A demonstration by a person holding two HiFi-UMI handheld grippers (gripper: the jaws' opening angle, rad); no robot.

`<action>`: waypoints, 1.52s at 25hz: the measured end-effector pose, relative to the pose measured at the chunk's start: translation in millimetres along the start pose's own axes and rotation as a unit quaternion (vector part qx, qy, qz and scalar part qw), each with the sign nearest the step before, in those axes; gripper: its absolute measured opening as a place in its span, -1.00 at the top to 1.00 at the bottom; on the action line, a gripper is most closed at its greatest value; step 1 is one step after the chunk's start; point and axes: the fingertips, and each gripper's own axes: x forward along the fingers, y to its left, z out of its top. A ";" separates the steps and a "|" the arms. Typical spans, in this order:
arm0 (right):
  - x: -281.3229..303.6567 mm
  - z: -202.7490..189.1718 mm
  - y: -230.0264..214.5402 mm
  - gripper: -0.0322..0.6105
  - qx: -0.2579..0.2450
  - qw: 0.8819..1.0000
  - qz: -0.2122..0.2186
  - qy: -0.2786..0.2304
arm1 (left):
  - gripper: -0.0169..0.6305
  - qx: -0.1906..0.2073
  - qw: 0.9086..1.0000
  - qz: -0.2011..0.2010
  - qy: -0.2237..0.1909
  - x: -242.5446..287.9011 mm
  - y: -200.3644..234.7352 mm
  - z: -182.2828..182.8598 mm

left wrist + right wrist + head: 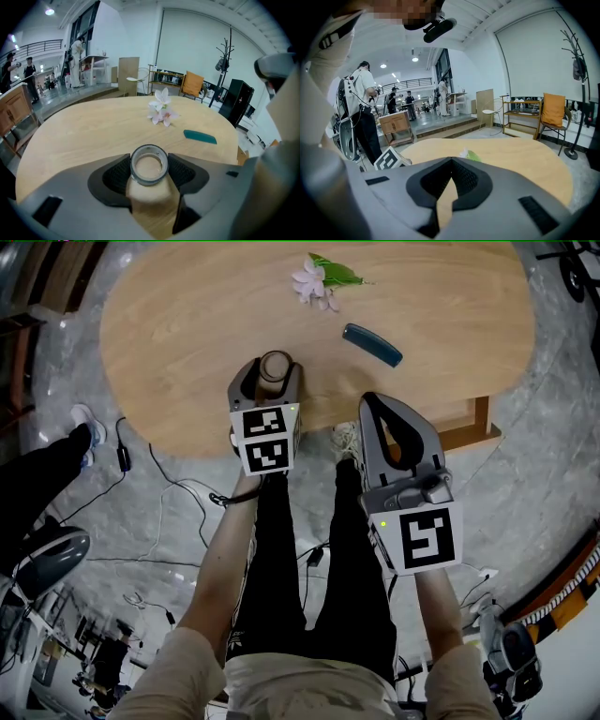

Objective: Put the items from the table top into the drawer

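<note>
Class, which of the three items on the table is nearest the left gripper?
The grey tape roll, between the left gripper's jaws; the pink flower and teal case lie farther across the table.

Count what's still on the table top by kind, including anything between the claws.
Jar: 1
Flower: 1
Teal case: 1
Total: 3

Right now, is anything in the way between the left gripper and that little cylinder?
Nothing visible: the cylinder stands between the jaws of the left gripper. The flower and the teal case lie farther off on the table.
</note>
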 end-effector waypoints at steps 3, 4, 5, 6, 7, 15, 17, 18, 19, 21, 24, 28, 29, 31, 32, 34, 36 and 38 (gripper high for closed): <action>-2.9 12.8 -1.3 0.89 -0.002 1.000 -0.004 -0.011 | 0.14 0.006 0.999 0.003 -0.052 -26.3 -1.9 42.9; -3.5 16.0 -1.8 0.89 -0.004 1.000 -0.006 -0.011 | 0.14 0.007 0.997 0.004 -0.075 -39.2 -3.2 60.7; -3.7 18.8 -2.3 0.89 -0.006 1.000 -0.007 -0.011 | 0.14 0.007 0.995 0.005 -0.098 -53.2 -4.6 77.7; -3.7 21.5 -3.2 0.89 -0.008 1.000 -0.009 -0.011 | 0.14 0.008 0.993 0.005 -0.117 -67.6 -6.4 92.8; -3.9 24.2 -4.4 0.89 -0.008 1.000 -0.011 -0.012 | 0.14 0.009 0.991 0.005 -0.134 -82.0 -9.2 105.6; -6.7 45.2 -12.3 0.89 0.004 0.999 -0.026 -0.034 | 0.14 0.006 0.970 -0.004 -0.243 -162.5 -31.1 171.6; -7.0 47.3 -14.5 0.89 0.007 0.999 -0.029 -0.039 | 0.14 0.007 0.971 -0.009 -0.239 -166.5 -37.0 175.9; -7.4 48.9 -15.8 0.89 0.009 0.999 -0.031 -0.042 | 0.14 0.012 0.972 -0.014 -0.235 -167.7 -40.6 177.0; -8.2 49.7 -17.5 0.89 0.010 0.998 -0.034 -0.043 | 0.14 0.019 0.972 -0.019 -0.235 -168.8 -44.7 178.3; -10.3 50.1 -21.7 0.89 0.013 0.998 -0.039 -0.045 | 0.14 0.038 0.971 -0.027 -0.235 -169.6 -53.2 179.5; -13.9 49.3 -31.3 0.89 0.020 0.997 -0.050 -0.051 | 0.14 0.061 0.972 -0.036 -0.224 -164.7 -66.4 175.2; -24.7 36.6 -53.0 0.89 0.020 0.996 -0.071 -0.042 | 0.14 0.078 0.971 -0.062 -0.216 -154.0 -92.2 171.6; -29.8 31.6 -60.7 0.89 0.021 0.996 -0.079 -0.038 | 0.14 0.085 0.971 -0.070 -0.212 -151.6 -101.7 169.9; -42.8 21.0 -79.3 0.89 0.027 0.994 -0.100 -0.032 | 0.14 0.097 0.970 -0.089 -0.204 -147.2 -122.6 166.0; -50.1 15.3 -89.3 0.89 0.031 0.993 -0.112 -0.029 | 0.14 0.103 0.969 -0.099 -0.199 -145.2 -133.1 164.2; -65.2 2.6 -109.7 0.89 0.038 0.990 -0.135 -0.022 | 0.14 0.117 0.967 -0.117 -0.191 -140.9 -154.4 160.2; -81.4 -12.0 -128.5 0.89 0.046 0.987 -0.156 -0.014 | 0.14 0.129 0.965 -0.141 -0.179 -135.3 -178.6 151.9; -99.0 -27.7 -143.4 0.89 0.056 0.983 -0.175 -0.004 | 0.14 0.151 0.961 -0.174 -0.153 -126.7 -208.1 132.8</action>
